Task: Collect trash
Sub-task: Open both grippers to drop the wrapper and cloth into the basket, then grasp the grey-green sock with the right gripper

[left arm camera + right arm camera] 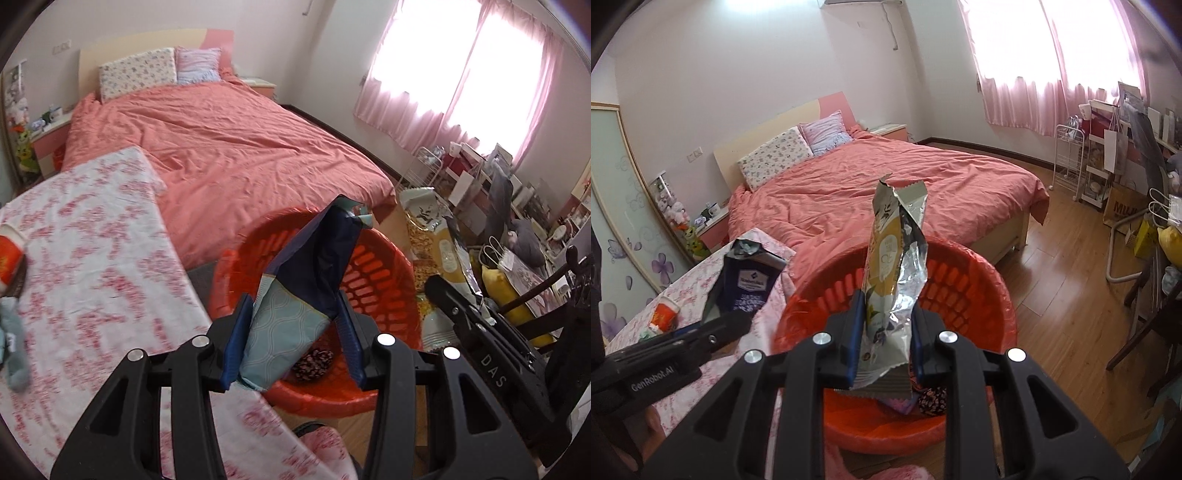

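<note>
My left gripper (293, 326) is shut on a dark blue and pale teal snack bag (303, 291), held over the rim of the red plastic basket (380, 266). My right gripper (884, 332) is shut on a silver and yellow foil wrapper (894, 258), held upright above the same red basket (964, 291). The blue bag (746, 288) and the left gripper (713, 332) also show in the right wrist view, to the left of the basket. A dark patterned wrapper (932, 400) lies in the basket's bottom.
A table with a pink floral cloth (92, 258) stands left of the basket, bearing a red and white cup (665, 314). A bed with a coral cover (886, 177) lies behind. Shelves, bags and a chair (1145, 321) crowd the right side on the wooden floor.
</note>
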`<state>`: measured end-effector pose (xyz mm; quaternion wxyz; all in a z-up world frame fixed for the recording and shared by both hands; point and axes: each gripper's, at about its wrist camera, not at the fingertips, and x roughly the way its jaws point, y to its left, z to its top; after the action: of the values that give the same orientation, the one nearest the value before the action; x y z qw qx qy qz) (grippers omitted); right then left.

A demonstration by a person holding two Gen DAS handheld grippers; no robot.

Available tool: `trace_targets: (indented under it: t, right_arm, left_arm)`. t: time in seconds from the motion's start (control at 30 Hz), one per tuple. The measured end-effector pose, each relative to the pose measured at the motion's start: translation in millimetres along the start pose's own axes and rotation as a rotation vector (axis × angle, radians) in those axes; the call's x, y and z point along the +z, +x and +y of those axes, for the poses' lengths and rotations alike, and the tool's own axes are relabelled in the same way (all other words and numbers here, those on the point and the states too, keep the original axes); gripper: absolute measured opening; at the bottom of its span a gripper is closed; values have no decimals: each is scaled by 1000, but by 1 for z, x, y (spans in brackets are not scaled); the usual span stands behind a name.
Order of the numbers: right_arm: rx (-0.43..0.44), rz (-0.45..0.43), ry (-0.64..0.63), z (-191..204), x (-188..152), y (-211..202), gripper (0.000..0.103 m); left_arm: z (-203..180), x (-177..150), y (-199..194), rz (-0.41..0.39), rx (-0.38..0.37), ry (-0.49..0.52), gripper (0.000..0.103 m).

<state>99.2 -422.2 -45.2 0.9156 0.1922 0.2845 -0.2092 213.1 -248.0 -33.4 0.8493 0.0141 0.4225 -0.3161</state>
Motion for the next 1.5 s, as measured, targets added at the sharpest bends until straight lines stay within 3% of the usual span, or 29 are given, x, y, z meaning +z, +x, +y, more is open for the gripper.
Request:
trace_targets:
  t: [0.13,0.3,0.37,0.57,0.8,0.93,1.0,1.23,1.5]
  right_arm:
    - [-6,12,15,-11,3,16,32]
    - [-18,26,12,-12,0,27,51]
    - [-25,22,3,-10,-2,27,59]
    - [-38,29,-32,9,-12,23,68]
    - [5,45,-130,56,-26,17,71]
    - [46,58,-209,99,-38,15,72]
    - [70,67,-238,120,-45,14,72]
    - [137,95,-356,205,-73,21,71]
    - [277,220,-401,292,-104,48,50]
  left_arm:
    - [-3,-2,12,26,12,6,59]
    - [9,-7,14,45,45,-16,62]
    - [16,-11,9,39,76,-21,65]
    - [46,-23,-18,-2,197,-27,75]
    - [104,-43,-55,-39,353,-56,80]
    - [143,-56,-77,-41,410,-117,80]
    - [164,-63,-91,-51,447,-154,86]
    - [228,-90,-129,-89,583,-233,86]
    - [297,-118,-162,-106,680,-342,86]
